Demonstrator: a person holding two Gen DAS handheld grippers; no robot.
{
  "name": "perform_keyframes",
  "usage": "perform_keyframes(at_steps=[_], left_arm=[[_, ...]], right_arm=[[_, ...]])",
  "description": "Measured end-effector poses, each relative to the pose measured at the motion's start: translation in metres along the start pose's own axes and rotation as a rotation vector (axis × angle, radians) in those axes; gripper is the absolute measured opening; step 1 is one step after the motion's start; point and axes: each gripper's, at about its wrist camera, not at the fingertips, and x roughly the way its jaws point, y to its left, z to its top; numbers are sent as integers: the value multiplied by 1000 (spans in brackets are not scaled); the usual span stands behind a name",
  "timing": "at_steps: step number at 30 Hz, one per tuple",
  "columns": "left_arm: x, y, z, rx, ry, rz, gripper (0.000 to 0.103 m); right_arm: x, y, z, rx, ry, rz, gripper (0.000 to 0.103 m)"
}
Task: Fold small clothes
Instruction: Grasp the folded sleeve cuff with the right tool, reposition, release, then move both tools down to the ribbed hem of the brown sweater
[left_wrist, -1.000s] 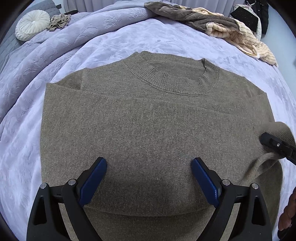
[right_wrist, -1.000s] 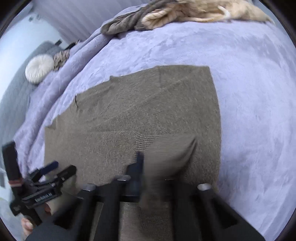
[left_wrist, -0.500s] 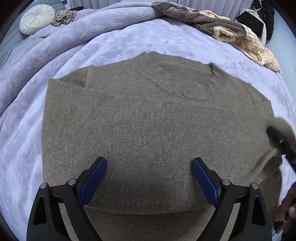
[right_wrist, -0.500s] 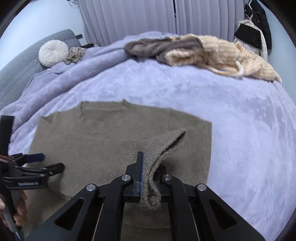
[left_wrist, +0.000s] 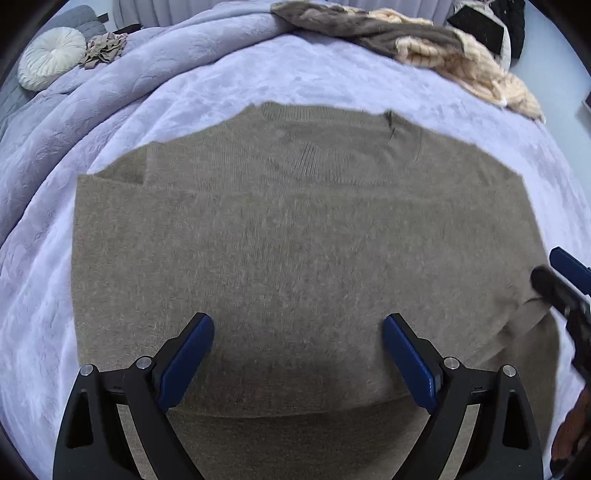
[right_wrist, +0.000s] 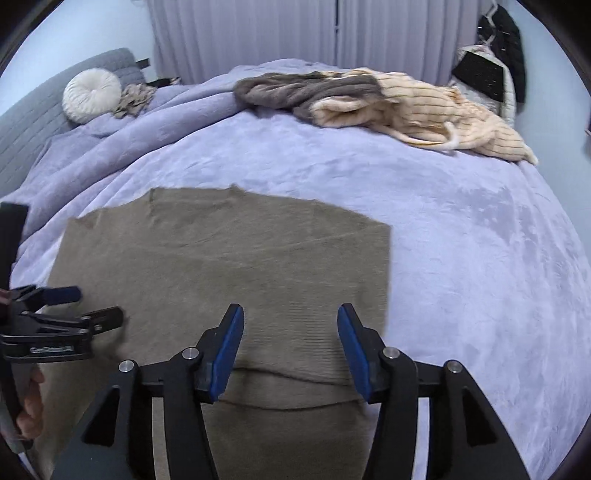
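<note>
Right wrist view shows my right gripper (right_wrist: 291, 350) with its jaws opening and nothing pinched; the ribbed sleeve cuff (right_wrist: 295, 354) lies flat below them, laid across the olive sweater (right_wrist: 221, 266), which I judge is why I am letting go here; the sweater is spread flat on the lilac bedspread (right_wrist: 461, 258), collar toward twelve o'clock. My left gripper (left_wrist: 298, 360) hangs over the sweater's lower body, jaws spread wide, gripping nothing, ready I think for the hem. The sweater's straight edge at three o'clock has bare bedspread beyond it; the heap of other clothes (right_wrist: 369, 99) sits well apart at twelve to one o'clock, and a round cushion (right_wrist: 91, 95) at ten; room is ample.
</note>
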Motion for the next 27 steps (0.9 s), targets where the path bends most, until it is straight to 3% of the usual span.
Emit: perform_keyframes(at_steps=[2,3,8,12,14,16,19,23,27], left_arm=[[-1,4,-5,10,-15,4,94],[-2,7,-7,16,-16,-1,94],[-22,21,-15,10,-37,-22,94],[-29,34,-35,-17,-37,-68,94],[-28,43,-50,-39,-28,-92,94],[-17,58,-67,-51,-2,-15,94],[-15,82,-82,-89,-6,-77,94],[-44,74,-98,-59,-17,-40,94],[-54,52,-108,-40,-35,-103,94]], right_arm=[[18,15,-10,-58,63,-4,59],[30,19,-18,-93,106,-56,59],[16,16,-19,-46,81,-106,62],[-7,35,-15,-44,35,-29,74],[-6,45,-23,-53,54,0,74],[4,51,-36,-83,92,-45,74],[14,39,-54,-44,155,-98,74],[-18,29,-65,-3,126,-88,74],[-27,47,-74,-18,130,-25,74]])
